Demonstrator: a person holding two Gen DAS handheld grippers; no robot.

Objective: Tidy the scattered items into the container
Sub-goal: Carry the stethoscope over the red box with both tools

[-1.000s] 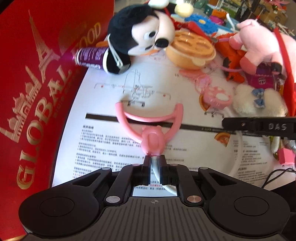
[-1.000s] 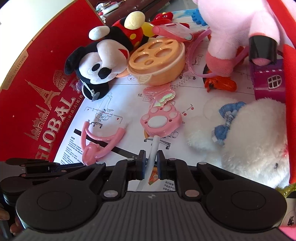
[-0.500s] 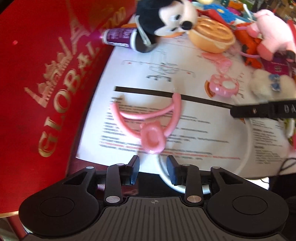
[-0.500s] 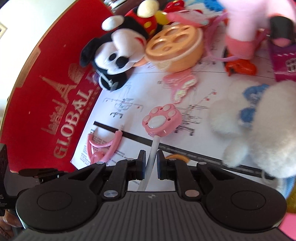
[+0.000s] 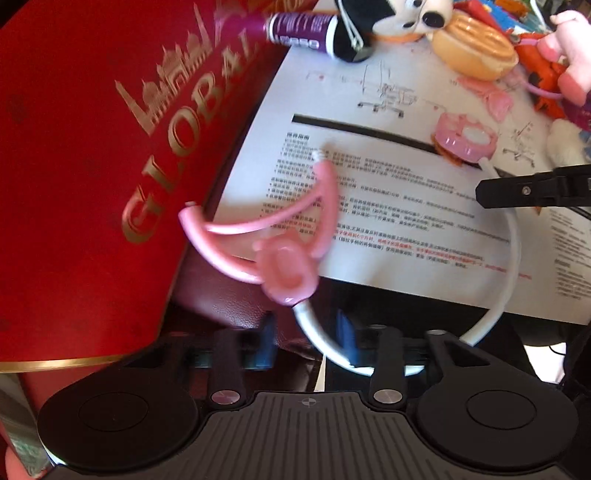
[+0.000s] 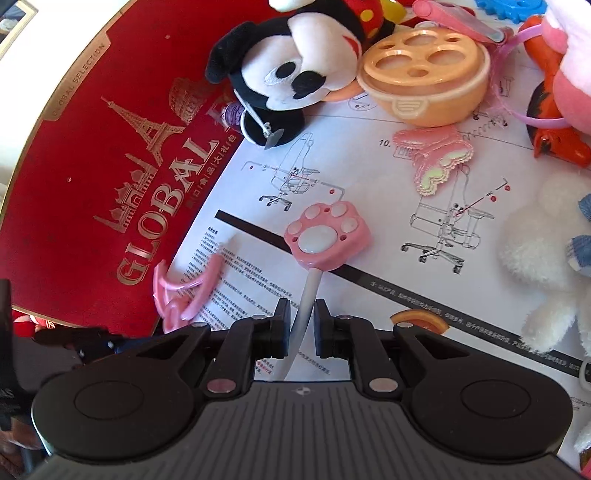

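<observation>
A toy stethoscope hangs between my two grippers. Its pink earpiece [image 5: 258, 229] is blurred, over the sheet's left edge beside the red gift box [image 5: 92, 166]. A white tube [image 5: 509, 266] loops round to the pink paw-shaped chest piece [image 6: 327, 236]. My left gripper [image 5: 306, 339] is closing with the tube just under the earpiece between its blurred fingers, which still stand apart. My right gripper [image 6: 301, 321] is shut on the tube just below the paw piece. The earpiece [image 6: 188, 291] and red box [image 6: 92, 166] also show in the right wrist view.
A printed instruction sheet [image 6: 369, 184] covers the table. At the back lie a black-and-white mouse plush [image 6: 295, 70], an orange lidded bowl [image 6: 421, 81], a purple tube [image 5: 299, 31] and pink heart stickers [image 6: 436, 162]. A white plush [image 6: 543, 240] and a pink plush [image 5: 569, 55] crowd the right.
The left gripper let go of the tube, opened wide, and is now narrowing around it again. Both grippers and the stethoscope have shifted toward the red box; the earpiece has swung over the sheet's edge.
</observation>
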